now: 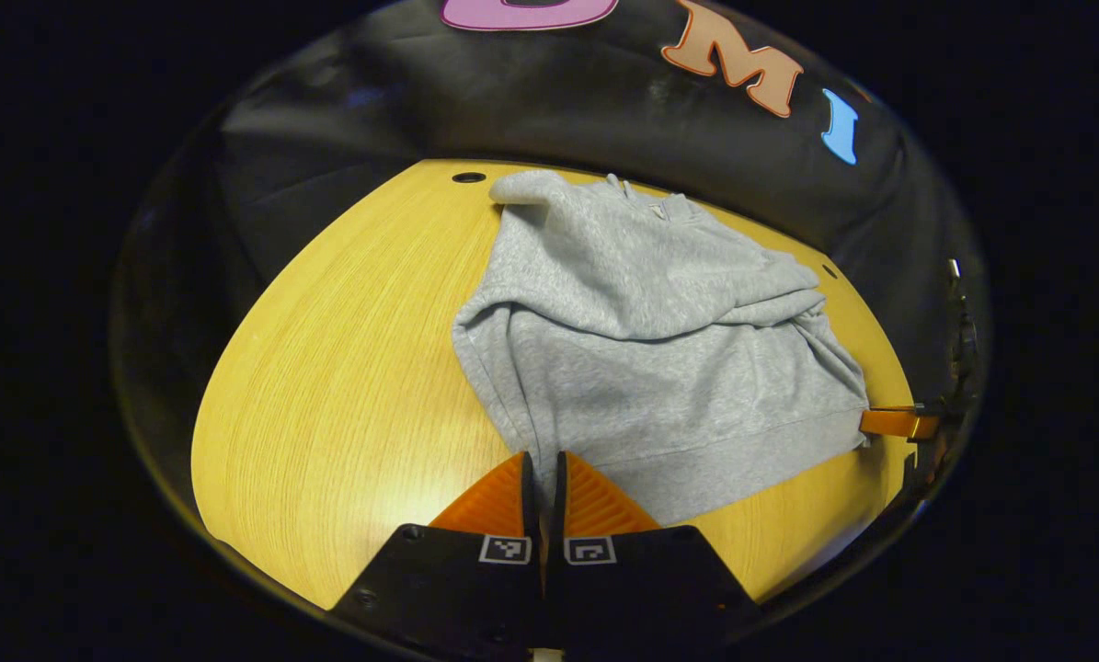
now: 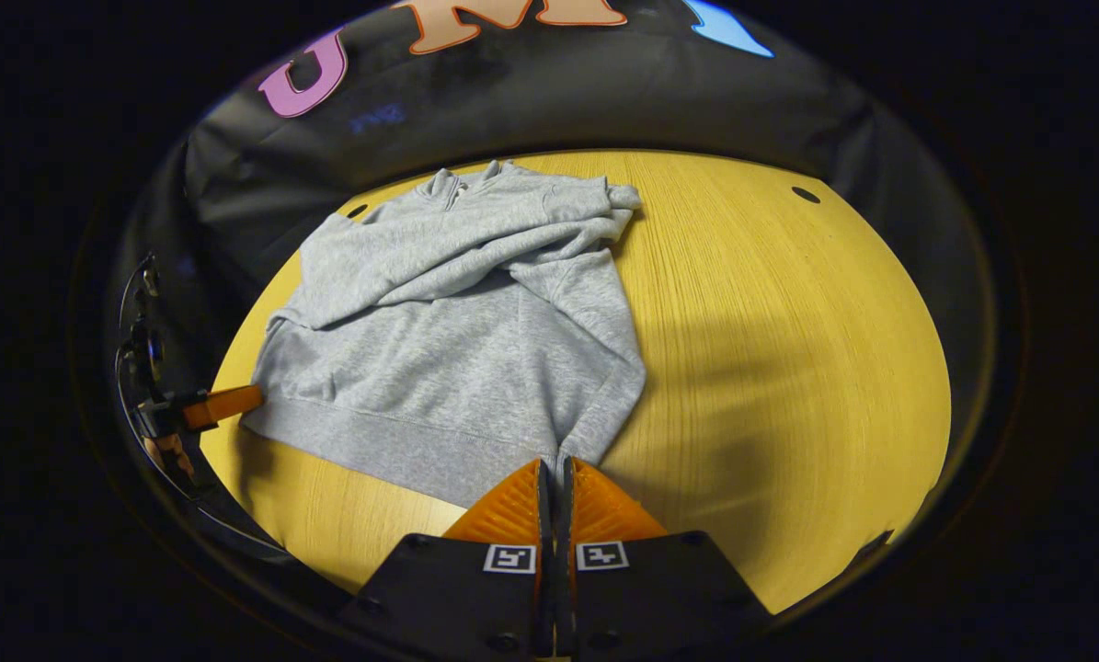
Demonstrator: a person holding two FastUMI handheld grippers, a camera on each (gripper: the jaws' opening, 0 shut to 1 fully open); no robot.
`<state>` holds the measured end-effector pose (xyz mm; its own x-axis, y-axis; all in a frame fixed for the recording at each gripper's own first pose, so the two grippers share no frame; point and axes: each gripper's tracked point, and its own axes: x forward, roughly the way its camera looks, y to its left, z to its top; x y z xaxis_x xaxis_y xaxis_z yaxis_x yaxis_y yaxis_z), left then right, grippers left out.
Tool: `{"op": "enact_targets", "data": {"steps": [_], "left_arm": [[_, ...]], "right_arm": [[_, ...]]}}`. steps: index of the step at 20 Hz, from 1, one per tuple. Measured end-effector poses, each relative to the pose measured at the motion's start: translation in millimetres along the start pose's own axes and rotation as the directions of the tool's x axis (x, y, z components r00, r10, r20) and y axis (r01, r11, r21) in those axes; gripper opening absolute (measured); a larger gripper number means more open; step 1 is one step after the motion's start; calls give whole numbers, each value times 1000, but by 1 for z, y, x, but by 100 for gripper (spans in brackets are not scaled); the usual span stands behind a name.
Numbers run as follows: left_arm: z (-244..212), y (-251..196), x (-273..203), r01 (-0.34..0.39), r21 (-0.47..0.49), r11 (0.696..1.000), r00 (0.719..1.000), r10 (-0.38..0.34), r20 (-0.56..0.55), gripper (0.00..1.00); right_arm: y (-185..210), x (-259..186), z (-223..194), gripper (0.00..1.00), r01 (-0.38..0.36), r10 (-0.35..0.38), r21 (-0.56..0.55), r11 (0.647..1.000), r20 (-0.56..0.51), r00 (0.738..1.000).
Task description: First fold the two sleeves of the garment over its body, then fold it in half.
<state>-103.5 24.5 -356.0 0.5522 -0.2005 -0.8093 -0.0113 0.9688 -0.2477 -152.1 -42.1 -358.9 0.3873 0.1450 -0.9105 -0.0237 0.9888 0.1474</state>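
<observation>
Because both sleeves already lie crossed over the chest of the grey sweatshirt (image 1: 659,368), we judge the half fold to be what remains, and that is where things could slip. We see the left tool (image 1: 542,464) with its fingers drawn nearly together at the sweatshirt's hem corner, and the right tool (image 2: 556,471) likewise at the opposite hem corner; each seems to pinch the hem edge, though we cannot tell how much cloth sits between the fingers. If one grip is thin, that corner may drop and skew the fold. Lifting too fast could also spill the loose sleeves off the body. The sweatshirt lies flat on the yellow wood-grain desk (image 2: 788,349), collar toward the black cloth wall (image 2: 512,101) behind it.
</observation>
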Motion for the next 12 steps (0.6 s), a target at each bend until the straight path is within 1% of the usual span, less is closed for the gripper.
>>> {"op": "enact_targets", "data": {"steps": [5,6,7,10,12], "left_arm": [[-1,-5,-3,18,-1,1000,999,-18,-33,0],[1,-5,-3,19,-5,1000,999,-19,-37,0],[4,-5,-4,19,-10,1000,999,-19,-38,0],[11,-6,-9,12,-25,1000,1000,-12,-27,0],[21,-7,-13,18,-43,999,1000,-19,-18,0]], "right_arm": [[1,-5,7,2,-22,22,-20,1000,-17,1000],[2,-5,9,0,-27,27,-20,999,-21,999],[2,-6,9,2,-33,32,-18,999,-30,999],[6,-11,15,2,-61,61,-2,998,-39,997],[10,-17,23,2,-83,84,32,996,-29,996]]}}
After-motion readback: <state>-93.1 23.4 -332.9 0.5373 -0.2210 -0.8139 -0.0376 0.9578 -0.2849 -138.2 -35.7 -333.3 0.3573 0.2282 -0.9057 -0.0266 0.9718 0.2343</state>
